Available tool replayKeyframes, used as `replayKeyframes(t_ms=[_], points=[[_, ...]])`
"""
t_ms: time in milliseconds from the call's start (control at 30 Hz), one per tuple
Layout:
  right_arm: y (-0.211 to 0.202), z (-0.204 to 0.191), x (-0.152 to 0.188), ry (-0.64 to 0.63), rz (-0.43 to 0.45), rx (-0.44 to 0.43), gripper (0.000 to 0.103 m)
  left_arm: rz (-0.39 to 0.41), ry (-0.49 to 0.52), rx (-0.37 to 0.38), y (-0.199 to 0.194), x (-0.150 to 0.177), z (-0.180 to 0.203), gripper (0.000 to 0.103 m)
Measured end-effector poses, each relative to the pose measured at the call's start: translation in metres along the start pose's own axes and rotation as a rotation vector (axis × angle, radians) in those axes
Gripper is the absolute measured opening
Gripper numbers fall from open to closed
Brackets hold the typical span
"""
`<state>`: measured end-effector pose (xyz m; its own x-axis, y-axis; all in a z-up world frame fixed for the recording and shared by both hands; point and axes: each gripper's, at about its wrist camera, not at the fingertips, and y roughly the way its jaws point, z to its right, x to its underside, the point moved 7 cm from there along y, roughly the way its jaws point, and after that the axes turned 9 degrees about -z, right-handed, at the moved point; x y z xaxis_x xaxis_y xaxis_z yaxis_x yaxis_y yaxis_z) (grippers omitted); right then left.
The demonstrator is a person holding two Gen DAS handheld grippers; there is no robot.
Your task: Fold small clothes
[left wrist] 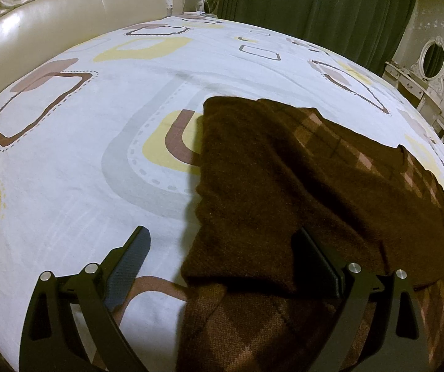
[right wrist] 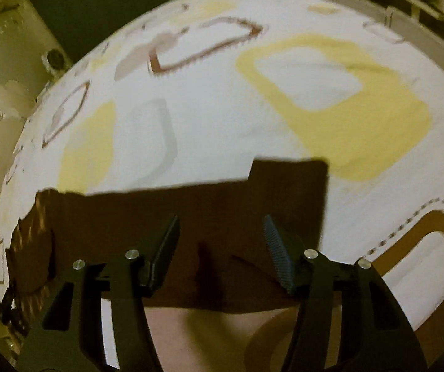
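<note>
A dark brown knit garment [left wrist: 283,186] with a pink-and-brown argyle pattern lies partly folded on the bed sheet [left wrist: 82,155]. My left gripper [left wrist: 222,248] is open just above its near left edge; the left finger is over the sheet, the right finger over the fabric. In the right wrist view the same garment [right wrist: 222,204] lies flat below my right gripper [right wrist: 222,232], which is open and empty with both fingers over the cloth. That view is blurred.
The white bed sheet [right wrist: 222,108] has yellow, brown and grey shapes. A cream padded headboard [left wrist: 67,15] stands at the far left, green curtains [left wrist: 314,9] behind, and a white dresser with an oval mirror [left wrist: 432,59] at the right.
</note>
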<state>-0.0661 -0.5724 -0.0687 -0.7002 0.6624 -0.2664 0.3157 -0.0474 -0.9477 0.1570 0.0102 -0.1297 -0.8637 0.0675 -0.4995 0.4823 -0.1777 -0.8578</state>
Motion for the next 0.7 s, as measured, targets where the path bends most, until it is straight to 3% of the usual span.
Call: replayKeyframes(t_ms=[133, 267, 433, 533, 700], points=[[0.009, 0.009, 0.004, -0.008, -0.031, 0.064, 0.054, 0.0, -0.001, 0.001, 0.0, 0.0, 0.0, 0.094], [0.002, 0.032, 0.006, 0.045, -0.018, 0.06, 0.023, 0.0, -0.001, 0.001, 0.0, 0.0, 0.001, 0.094], [-0.008, 0.06, 0.008, 0.168, 0.011, -0.043, 0.005, 0.0, 0.0, 0.0, 0.0, 0.0, 0.001, 0.094], [-0.016, 0.076, 0.01, 0.267, 0.041, -0.167, 0.003, 0.0, -0.001, 0.001, 0.0, 0.0, 0.0, 0.094], [-0.025, 0.097, 0.018, 0.466, 0.068, -0.479, 0.002, 0.0, -0.001, 0.001, 0.0, 0.0, 0.001, 0.094]])
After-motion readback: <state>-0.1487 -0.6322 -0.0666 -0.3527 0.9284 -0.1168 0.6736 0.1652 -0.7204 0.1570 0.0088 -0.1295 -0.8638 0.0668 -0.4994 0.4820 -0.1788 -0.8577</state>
